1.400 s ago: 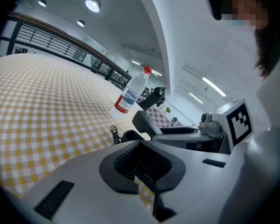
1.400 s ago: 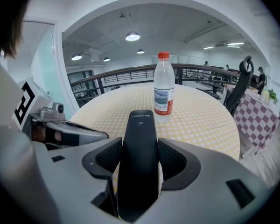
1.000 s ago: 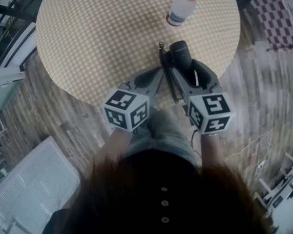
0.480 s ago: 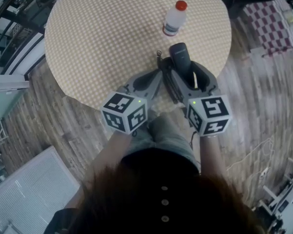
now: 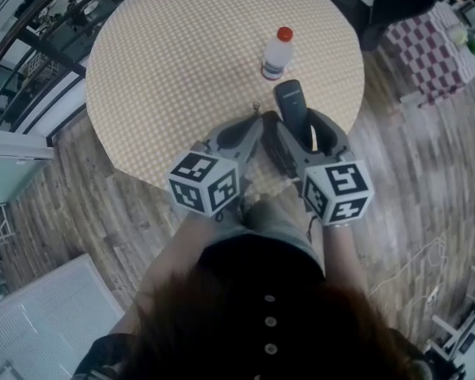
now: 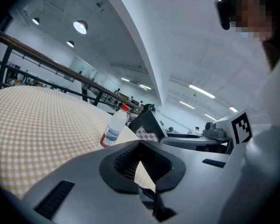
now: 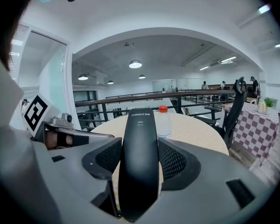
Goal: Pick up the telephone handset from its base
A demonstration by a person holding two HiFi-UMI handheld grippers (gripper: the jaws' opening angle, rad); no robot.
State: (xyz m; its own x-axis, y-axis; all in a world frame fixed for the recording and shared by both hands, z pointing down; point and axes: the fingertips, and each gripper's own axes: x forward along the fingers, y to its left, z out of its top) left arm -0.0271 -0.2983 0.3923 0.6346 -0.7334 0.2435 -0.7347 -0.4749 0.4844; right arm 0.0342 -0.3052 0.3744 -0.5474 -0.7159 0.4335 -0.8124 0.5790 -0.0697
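The telephone handset (image 7: 140,171) is black and long. It sits tight in the right claw, held up over the near edge of the table (image 5: 166,70). On the left, the table is round and has a little checked cloth on it. Next comes the left claw (image 6: 140,143). Its jaws meet at the tips and nothing shows between them. A bit further right and further back stands a clear bottle (image 5: 275,54) with a red cap. It is near the handset's far end but does not touch it. On the right, the right claw (image 7: 140,146) presses the handset from both sides. The phone's base cannot be made out. The pick-up looks nearly done. To do it well, the person should squeeze firmly, hold the handset level, and lift slowly so it does not slip or bump the bottle.
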